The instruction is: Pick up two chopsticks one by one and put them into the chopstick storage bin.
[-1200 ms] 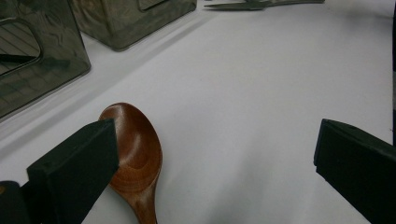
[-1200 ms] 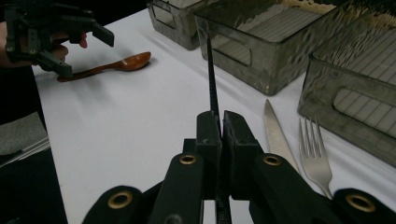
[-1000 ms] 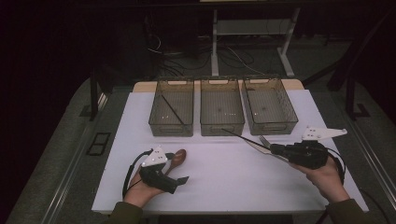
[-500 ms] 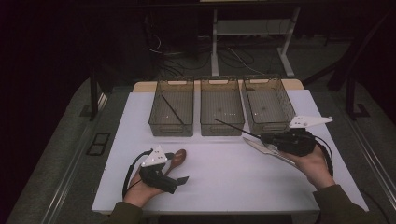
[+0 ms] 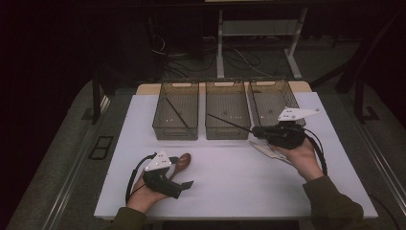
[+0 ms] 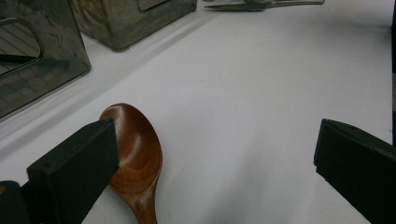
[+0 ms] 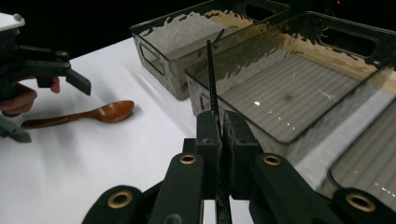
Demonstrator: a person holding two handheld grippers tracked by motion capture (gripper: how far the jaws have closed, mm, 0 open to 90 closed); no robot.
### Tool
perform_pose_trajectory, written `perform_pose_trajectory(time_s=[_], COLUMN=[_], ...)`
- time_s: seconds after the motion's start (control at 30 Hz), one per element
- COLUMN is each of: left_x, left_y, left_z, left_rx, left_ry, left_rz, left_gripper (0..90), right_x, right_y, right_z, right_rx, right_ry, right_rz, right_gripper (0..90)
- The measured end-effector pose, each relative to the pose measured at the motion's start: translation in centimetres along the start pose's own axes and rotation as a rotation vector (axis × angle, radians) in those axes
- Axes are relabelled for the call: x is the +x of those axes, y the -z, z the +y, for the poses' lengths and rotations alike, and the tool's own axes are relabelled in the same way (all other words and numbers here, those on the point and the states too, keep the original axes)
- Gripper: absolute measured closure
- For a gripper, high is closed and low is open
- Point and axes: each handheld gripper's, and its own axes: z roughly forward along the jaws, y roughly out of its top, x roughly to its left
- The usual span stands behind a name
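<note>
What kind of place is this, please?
Probably a lab bench for recording sorting work: a white table with three clear bins in a row, cables on the dark floor and desk legs behind.

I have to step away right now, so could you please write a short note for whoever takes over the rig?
Right tongs: shut on a thin black stick, held over the middle bin, tip toward the left bin.
Left tongs: open, resting on the white table, one jaw beside the wooden spoon; spoon not gripped.
Left bin already holds one black stick. The middle and right bin look empty.
Metal cutlery lies on the table under the right hand; I cannot tell which pieces.
Left, probably: drop the stick, then sort the spoon and cutlery.
</note>
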Motion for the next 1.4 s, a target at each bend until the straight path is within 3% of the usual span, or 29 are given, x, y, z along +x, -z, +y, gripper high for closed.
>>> perform_pose_trajectory(time_s=[0.53,0.8,1.07,1.4], left_x=[0.2,0.1,0.2,0.2], left_y=[-0.1,-0.1,0.0,0.0], left_z=[0.0,0.0,0.0,0.2], left_rx=[-0.011,-0.019,-0.028,-0.033], left_ry=[0.002,0.003,0.006,0.004], left_rz=[-0.002,-0.004,-0.004,-0.009], left_gripper=[0.0,0.0,0.0,0.0], right_x=[1.0,0.7,0.8,1.3], right_y=[-6.1,-8.4,-11.4,-15.9], right_z=[4.2,6.2,7.5,8.9], right_rx=[0.000,-0.001,0.042,0.093], right_ry=[0.009,-0.014,-0.013,-0.025], right_rz=[-0.018,-0.031,-0.067,-0.080], right_gripper=[84.6,84.6,84.6,84.5])
